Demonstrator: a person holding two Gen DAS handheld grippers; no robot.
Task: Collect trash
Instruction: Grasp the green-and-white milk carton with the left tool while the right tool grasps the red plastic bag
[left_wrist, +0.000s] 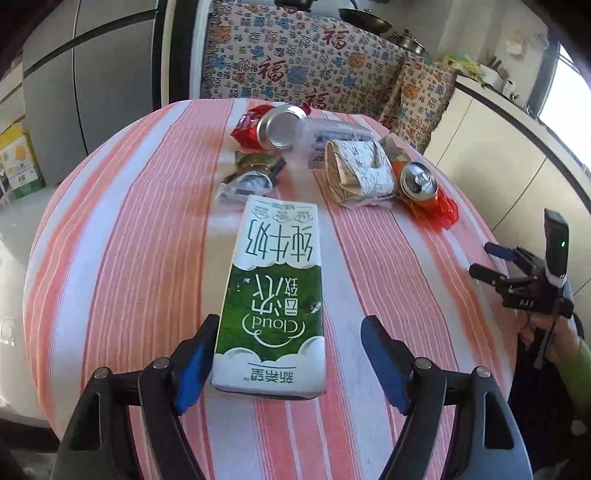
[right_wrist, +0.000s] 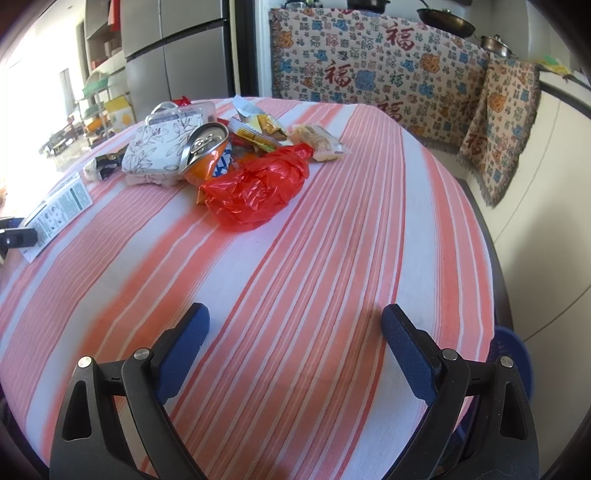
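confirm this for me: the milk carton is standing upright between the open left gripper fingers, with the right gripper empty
Not quite. In the left wrist view the milk carton lies flat on the tablecloth, not upright. It is between the open left gripper fingers, and the right gripper is empty.

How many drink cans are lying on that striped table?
2. A silver can lies at the far side beside the red wrapper; an orange can lies right of the floral paper box. Others may be hidden under trash.
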